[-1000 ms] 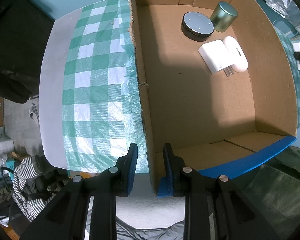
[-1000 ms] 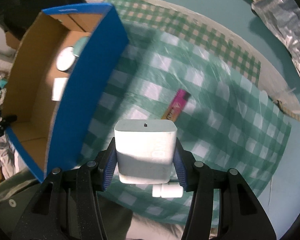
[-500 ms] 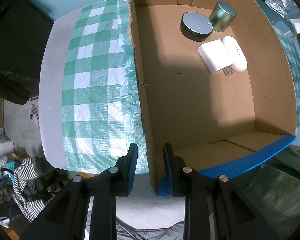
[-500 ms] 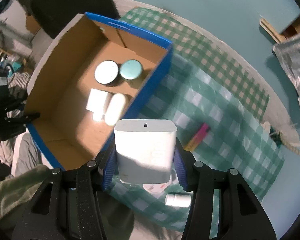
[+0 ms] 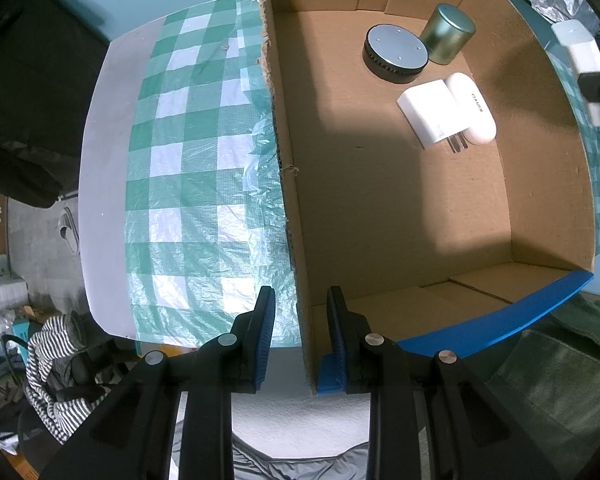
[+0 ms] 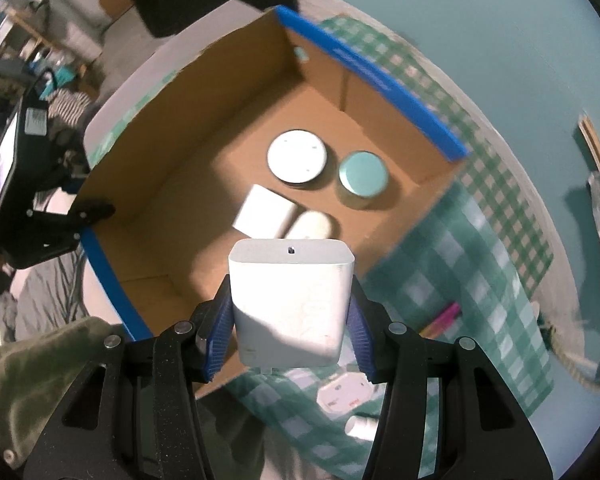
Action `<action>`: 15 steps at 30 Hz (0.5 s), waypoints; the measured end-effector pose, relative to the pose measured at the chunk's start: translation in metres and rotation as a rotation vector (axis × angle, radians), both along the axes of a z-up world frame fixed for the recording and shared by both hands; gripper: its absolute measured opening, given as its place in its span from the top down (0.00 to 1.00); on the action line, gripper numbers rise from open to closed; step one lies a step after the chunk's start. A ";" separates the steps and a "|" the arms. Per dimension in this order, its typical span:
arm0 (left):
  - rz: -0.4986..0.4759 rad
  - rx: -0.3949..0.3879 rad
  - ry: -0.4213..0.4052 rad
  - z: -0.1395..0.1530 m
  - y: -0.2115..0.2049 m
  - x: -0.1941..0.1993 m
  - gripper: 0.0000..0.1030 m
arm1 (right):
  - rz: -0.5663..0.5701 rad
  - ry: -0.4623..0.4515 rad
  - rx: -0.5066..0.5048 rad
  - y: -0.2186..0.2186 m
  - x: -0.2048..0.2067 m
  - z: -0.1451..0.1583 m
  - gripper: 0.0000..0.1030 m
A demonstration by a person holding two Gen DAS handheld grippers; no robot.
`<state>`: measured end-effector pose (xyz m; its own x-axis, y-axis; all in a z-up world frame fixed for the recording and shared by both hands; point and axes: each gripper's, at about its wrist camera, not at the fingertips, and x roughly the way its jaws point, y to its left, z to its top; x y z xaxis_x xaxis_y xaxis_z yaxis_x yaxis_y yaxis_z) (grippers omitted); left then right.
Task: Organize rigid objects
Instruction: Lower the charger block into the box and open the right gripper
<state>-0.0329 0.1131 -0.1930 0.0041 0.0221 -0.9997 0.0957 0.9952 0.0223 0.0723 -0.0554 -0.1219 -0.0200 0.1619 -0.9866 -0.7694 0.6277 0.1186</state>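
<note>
My right gripper (image 6: pixel 290 320) is shut on a white square box (image 6: pixel 290 300) and holds it above the near rim of the open cardboard box (image 6: pixel 160 216). Inside the box lie a round black-rimmed puck (image 6: pixel 297 159), a teal tin (image 6: pixel 363 173), a white plug adapter (image 6: pixel 265 211) and a white oval case (image 6: pixel 311 225). In the left wrist view the same four show at the box's far end (image 5: pixel 396 53). My left gripper (image 5: pixel 300 336) straddles the box's left wall (image 5: pixel 284 184), its jaws a little apart from the cardboard. The held white box shows at the right edge (image 5: pixel 580 52).
The box stands on a green checked cloth (image 5: pixel 188 184) over a white table. On the cloth to the right lie a pink and orange bar (image 6: pixel 444 318), a white flat device (image 6: pixel 346 394) and a small white cylinder (image 6: pixel 360 426). Clothes and clutter lie beyond the table's left edge.
My right gripper has carried the white box from over the cloth leftward to above the cardboard box's rim. My left gripper has stayed at the box wall.
</note>
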 end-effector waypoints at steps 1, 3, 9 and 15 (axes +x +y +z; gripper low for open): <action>-0.001 0.001 0.000 0.000 0.000 0.000 0.74 | 0.023 0.001 -0.008 0.007 -0.003 -0.003 0.50; -0.001 0.001 -0.001 0.001 0.000 0.000 0.74 | 0.053 0.006 -0.018 0.014 -0.007 -0.008 0.50; 0.001 0.000 -0.002 0.001 0.000 0.000 0.74 | 0.125 0.024 -0.056 0.032 -0.018 -0.030 0.50; 0.000 0.000 -0.002 0.003 0.001 0.001 0.74 | 0.202 0.037 -0.090 0.041 -0.032 -0.052 0.50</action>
<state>-0.0321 0.1142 -0.1905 0.0063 0.0219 -0.9997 0.0957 0.9952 0.0224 0.0404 -0.0146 -0.1738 -0.0796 0.0622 -0.9949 -0.8765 0.4709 0.0996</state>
